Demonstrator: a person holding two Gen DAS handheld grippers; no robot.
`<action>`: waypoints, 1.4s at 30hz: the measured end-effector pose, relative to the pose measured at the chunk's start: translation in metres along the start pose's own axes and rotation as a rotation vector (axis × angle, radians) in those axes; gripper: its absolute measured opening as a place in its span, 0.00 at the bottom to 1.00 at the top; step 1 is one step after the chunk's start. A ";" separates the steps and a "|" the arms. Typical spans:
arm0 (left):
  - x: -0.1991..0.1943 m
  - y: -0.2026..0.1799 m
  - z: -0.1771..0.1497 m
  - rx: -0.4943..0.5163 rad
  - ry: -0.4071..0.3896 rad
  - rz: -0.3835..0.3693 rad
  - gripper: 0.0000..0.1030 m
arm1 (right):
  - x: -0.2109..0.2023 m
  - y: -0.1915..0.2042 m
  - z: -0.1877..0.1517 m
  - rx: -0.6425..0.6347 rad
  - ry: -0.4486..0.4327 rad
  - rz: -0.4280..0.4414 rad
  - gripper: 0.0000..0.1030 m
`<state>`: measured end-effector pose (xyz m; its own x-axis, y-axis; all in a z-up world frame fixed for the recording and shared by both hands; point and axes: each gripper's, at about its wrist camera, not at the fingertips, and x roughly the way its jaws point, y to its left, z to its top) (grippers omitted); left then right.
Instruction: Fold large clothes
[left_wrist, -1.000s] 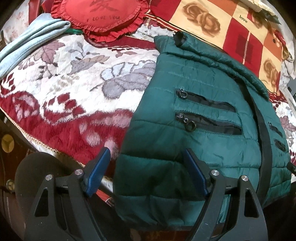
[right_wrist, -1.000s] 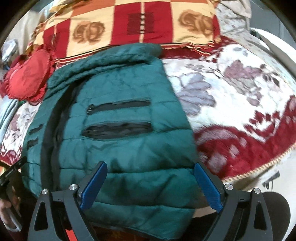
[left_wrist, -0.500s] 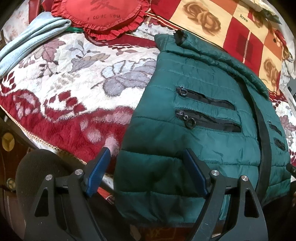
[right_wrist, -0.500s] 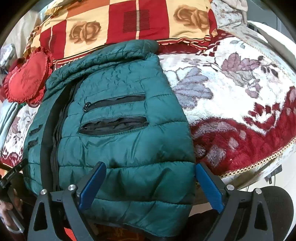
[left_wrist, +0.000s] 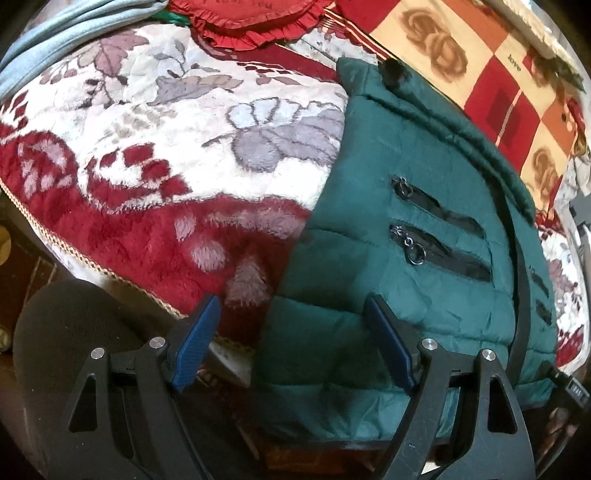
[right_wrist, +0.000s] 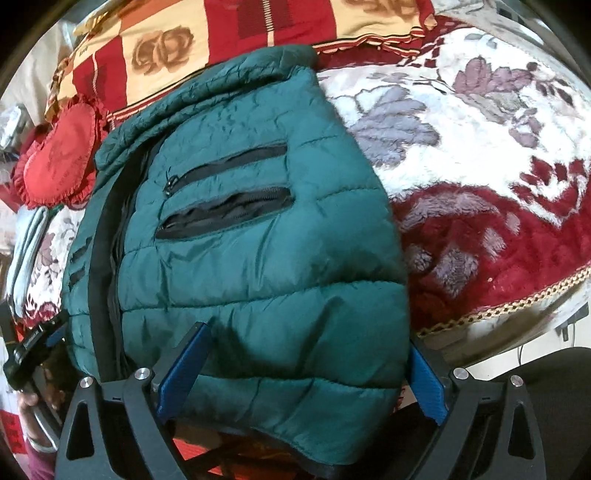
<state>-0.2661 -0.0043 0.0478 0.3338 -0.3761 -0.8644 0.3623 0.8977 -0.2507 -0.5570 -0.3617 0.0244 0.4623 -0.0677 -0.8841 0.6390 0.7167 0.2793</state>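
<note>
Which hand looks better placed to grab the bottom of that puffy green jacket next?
Right, probably. The right gripper straddles the quilted green jacket's hem, both pads open around it. The left gripper has only one pad over the jacket's edge.

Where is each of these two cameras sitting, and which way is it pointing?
Left wrist view: sits on the left claw, looking down over the green jacket's left half and the flowered blanket; its open blue fingers show.
Right wrist view: sits on the right claw, looking down at the jacket's right half; its open fingers show, with a hand at the left edge.
Both share: the jacket, blanket, red cushion and checked pillow.
</note>
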 end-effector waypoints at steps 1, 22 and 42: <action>0.000 0.002 0.000 -0.012 -0.002 -0.006 0.79 | 0.000 0.000 0.000 -0.003 0.000 0.004 0.93; 0.014 -0.014 -0.014 0.030 0.056 -0.068 0.79 | 0.011 0.024 -0.001 -0.103 0.034 0.053 0.93; 0.015 -0.016 -0.015 0.045 0.048 -0.061 0.79 | 0.003 0.029 -0.003 -0.185 0.010 0.028 0.48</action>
<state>-0.2795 -0.0211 0.0320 0.2681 -0.4177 -0.8681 0.4203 0.8616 -0.2847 -0.5390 -0.3395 0.0290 0.4718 -0.0403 -0.8808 0.5016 0.8338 0.2305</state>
